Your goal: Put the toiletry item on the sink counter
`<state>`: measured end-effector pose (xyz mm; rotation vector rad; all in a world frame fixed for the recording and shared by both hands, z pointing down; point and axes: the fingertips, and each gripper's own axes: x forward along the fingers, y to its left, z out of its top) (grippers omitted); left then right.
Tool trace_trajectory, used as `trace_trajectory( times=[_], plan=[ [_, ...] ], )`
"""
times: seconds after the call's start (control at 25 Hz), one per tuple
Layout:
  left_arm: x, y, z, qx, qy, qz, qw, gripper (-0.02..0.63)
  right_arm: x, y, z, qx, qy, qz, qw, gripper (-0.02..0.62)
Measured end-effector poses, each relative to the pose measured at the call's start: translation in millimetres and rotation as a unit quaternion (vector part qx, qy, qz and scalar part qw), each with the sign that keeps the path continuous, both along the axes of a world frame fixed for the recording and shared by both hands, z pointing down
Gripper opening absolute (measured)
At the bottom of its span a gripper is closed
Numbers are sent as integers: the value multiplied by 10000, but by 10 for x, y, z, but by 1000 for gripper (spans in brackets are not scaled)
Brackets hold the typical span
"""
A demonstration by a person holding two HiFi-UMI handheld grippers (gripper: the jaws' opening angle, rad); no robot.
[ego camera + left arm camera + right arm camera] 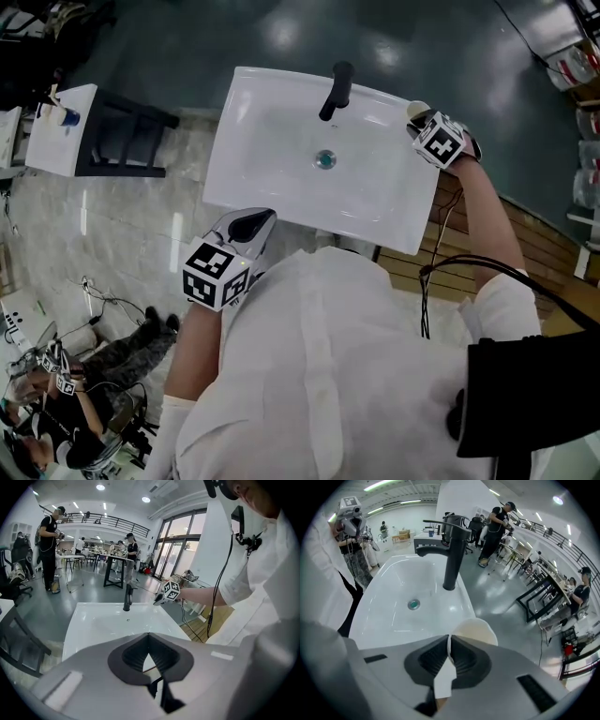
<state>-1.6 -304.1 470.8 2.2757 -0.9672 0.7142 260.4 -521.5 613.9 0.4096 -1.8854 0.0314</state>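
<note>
A white sink (267, 150) with a black faucet (337, 89) stands in front of me. My right gripper (422, 120) hovers at the sink's back right corner, shut on the rim of a cream round cup (416, 109). In the right gripper view the cup (477, 631) pokes out past the closed jaws of the right gripper (449, 638), over the counter ledge right of the faucet (451, 550). My left gripper (253, 223) hangs at the sink's front left edge, jaws together and empty. From the left gripper (148, 635) I look across the sink (98, 620).
A small white table (58, 136) with a black frame stands to the left on the grey floor. A person (56, 412) crouches at lower left among cables. Wooden boards (534, 234) and shelving (586, 122) lie to the right. A black cable (441, 272) hangs by my right arm.
</note>
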Motion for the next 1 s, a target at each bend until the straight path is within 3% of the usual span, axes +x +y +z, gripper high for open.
trace_trajectory(
  times=[0.72, 0.88, 1.0],
  plan=[
    [-84, 77, 11, 36, -23, -134, 9999, 6, -48, -17, 19, 36, -100, 68, 9999, 17],
    [-113, 143, 5, 65, -31, -129, 9999, 6, -49, 7, -25, 133, -178, 206, 9995, 86],
    [-122, 197, -27, 89, -8, -90, 9999, 6, -26, 42, -105, 283, -220, 325, 9988, 86]
  ],
)
